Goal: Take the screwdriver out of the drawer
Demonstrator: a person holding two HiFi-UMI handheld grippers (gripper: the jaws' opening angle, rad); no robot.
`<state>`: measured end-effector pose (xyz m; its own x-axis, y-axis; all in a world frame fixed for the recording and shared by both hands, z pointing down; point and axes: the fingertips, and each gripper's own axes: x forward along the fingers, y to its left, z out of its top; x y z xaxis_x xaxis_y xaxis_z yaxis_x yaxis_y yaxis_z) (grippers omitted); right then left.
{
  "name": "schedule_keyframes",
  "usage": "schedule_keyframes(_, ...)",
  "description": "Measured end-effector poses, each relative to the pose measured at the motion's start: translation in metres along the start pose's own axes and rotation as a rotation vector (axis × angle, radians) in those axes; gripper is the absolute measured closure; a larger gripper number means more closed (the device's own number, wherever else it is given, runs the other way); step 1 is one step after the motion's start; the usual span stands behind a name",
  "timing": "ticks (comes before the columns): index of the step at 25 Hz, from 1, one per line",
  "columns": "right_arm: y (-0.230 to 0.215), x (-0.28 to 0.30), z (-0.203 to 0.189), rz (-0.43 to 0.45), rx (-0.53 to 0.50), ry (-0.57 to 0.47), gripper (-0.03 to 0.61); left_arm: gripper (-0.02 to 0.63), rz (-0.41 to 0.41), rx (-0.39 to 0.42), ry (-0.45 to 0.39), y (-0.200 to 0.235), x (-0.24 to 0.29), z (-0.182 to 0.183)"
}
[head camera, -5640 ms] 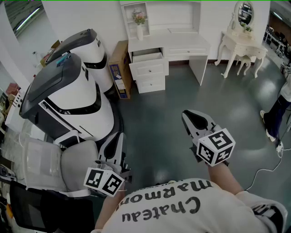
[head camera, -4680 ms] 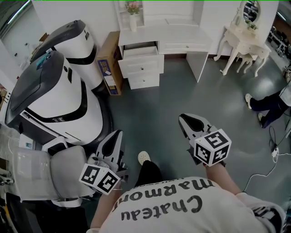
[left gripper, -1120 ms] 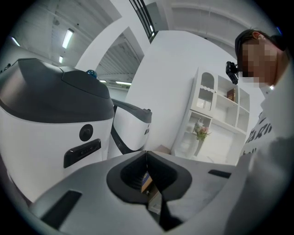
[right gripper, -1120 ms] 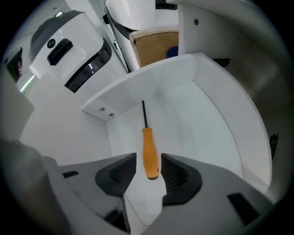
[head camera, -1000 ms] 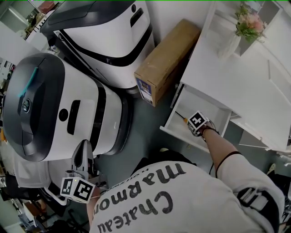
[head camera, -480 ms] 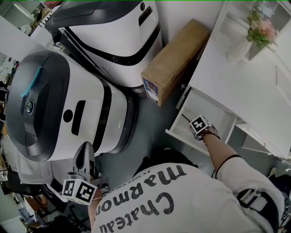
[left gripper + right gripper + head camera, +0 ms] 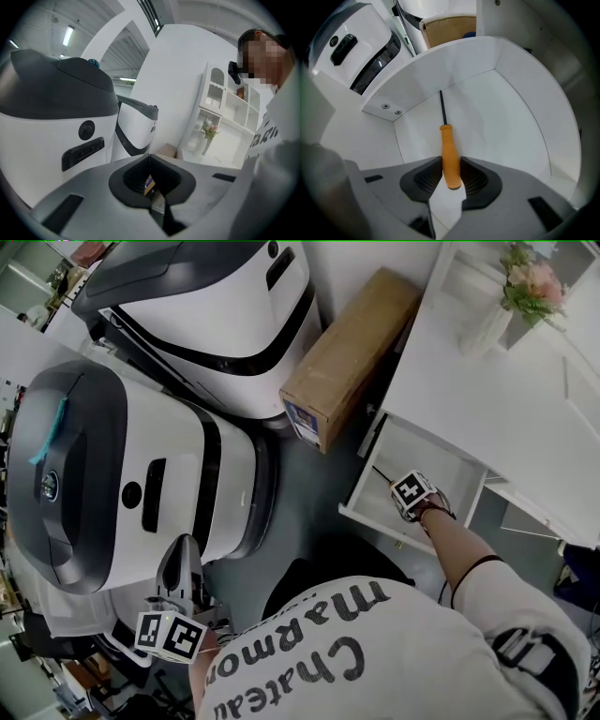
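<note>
In the drawer [image 7: 506, 117], right claw [image 7: 451, 165] just closing, gripping the screwdriver [image 7: 446, 140] by handle

right gripper [image 7: 409, 495] down in open drawer [image 7: 441, 451], jaws just closing, over screwdriver [image 7: 380, 472] | left gripper [image 7: 183, 547] low beside white machine [image 7: 141, 474] | cardboard box [image 7: 352, 352] beside drawer

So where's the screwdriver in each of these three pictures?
Head view: right of centre, the screwdriver lies in the open drawer.
Left gripper view: not in it.
Right gripper view: its orange handle sits lower centre, nearest the camera, with the shaft pointing up the picture.
Shared landmark: the cardboard box, small near the centre in the left gripper view, at the top edge in the right gripper view.
</note>
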<state>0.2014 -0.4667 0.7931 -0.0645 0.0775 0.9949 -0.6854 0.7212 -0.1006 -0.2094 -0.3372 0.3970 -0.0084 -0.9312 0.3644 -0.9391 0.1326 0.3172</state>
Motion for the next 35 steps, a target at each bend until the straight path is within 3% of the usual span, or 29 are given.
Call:
schedule_keyframes(8,0.003,-0.025,-0.004,-0.044,0.073,-0.014,0.459,0.591,-0.176,0.026,0.037,-0.005,0.031,0.003)
schedule_keyframes(16,0.017,-0.125,-0.01,-0.095,0.235,-0.187,0.46,0.591,-0.451,0.057,0.045,-0.033,0.044,0.023)
schedule_keyframes(22,0.041,-0.214,-0.012,-0.186,0.324,-0.425,0.46,0.591,-0.632,0.028,0.04,-0.064,0.038,0.03)
schedule_keyframes(26,0.047,-0.283,-0.02,-0.291,0.413,-0.624,0.46,0.591,-0.77,0.061,0.009,-0.095,0.031,0.045)
schedule_keyframes(30,0.074,-0.341,-0.031,-0.334,0.489,-0.819,0.46,0.591,-0.858,0.083,-0.023,-0.118,0.011,0.053)
schedule_keyframes(35,0.115,-0.397,-0.051,-0.399,0.499,-0.983,0.46,0.591,-0.947,0.097,-0.037,-0.14,-0.018,0.047)
